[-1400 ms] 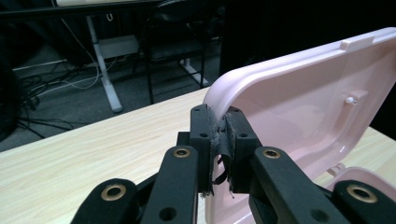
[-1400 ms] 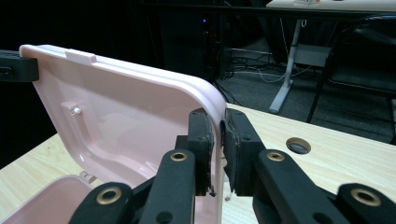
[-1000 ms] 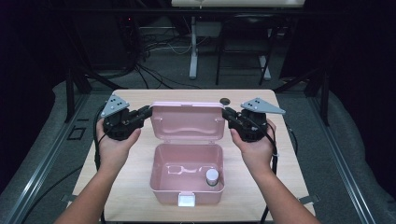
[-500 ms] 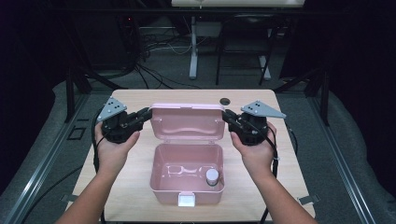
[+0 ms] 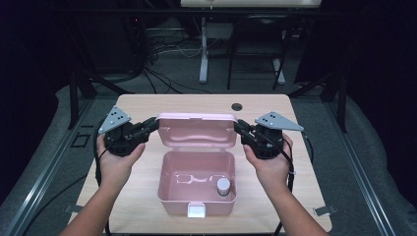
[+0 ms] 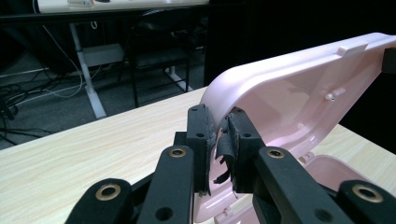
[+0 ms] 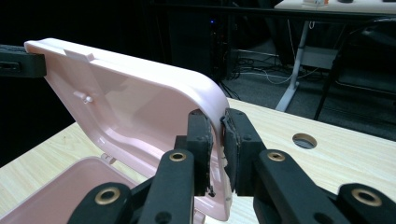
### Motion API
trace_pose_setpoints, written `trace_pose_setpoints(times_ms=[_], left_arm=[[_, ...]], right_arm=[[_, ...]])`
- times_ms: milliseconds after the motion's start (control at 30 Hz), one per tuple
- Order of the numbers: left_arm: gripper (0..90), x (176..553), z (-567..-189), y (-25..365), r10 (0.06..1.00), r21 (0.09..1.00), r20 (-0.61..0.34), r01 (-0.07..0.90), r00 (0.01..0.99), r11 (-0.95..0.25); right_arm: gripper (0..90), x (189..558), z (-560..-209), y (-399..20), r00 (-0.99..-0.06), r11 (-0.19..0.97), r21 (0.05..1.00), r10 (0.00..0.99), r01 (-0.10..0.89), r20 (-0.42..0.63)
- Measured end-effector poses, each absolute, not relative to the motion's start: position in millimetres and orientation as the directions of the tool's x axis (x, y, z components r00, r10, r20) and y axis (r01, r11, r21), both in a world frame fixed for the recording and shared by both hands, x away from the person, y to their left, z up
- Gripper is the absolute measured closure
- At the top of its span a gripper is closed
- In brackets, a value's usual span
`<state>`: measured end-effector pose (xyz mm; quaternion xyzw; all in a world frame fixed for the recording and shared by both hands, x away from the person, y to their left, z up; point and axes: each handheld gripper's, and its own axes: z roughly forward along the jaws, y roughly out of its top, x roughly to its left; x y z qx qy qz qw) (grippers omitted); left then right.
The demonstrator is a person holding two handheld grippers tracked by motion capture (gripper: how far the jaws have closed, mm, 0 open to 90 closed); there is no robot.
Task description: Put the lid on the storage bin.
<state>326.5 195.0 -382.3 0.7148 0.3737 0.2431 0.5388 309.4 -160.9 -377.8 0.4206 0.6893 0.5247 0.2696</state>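
Observation:
A pink plastic box [image 5: 169,196] stands open on the wooden table, its lid [image 5: 196,130] raised upright at the back. A small grey-capped cylinder [image 5: 223,186] sits inside at the lower right. My left gripper [image 5: 154,124] pinches the lid's left edge, and the left gripper view has that rim between the pads of the left gripper [image 6: 219,126]. On the lid's right edge my right gripper [image 5: 239,127] is clamped. In the right gripper view the lid [image 7: 140,102] passes between the jaws of the right gripper [image 7: 215,126].
The box carries a white latch [image 5: 196,211] on its front wall. A round cable hole [image 5: 237,106] lies in the table [image 5: 147,105] behind the lid. Beyond the table's far edge are a desk leg [image 5: 203,49], cables and dark floor.

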Motion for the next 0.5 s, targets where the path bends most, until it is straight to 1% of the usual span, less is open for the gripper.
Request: trace_pose_setpoints(times_ms=[167, 500], left_arm=[[80.6, 321.3, -383.5, 196.5, 0.792, 0.953, -0.061, 0.272, 0.608, -0.135], [80.2, 312.1, -386.1, 198.7, 0.784, 0.954, -0.06, 0.267, 0.618, -0.137]], right_arm=[[80.7, 303.7, -378.2, -159.8, -0.502, 0.11, 0.951, 0.863, 0.289, 0.053], [79.7, 294.6, -380.1, -161.0, -0.516, 0.115, 0.951, 0.855, 0.288, 0.053]])
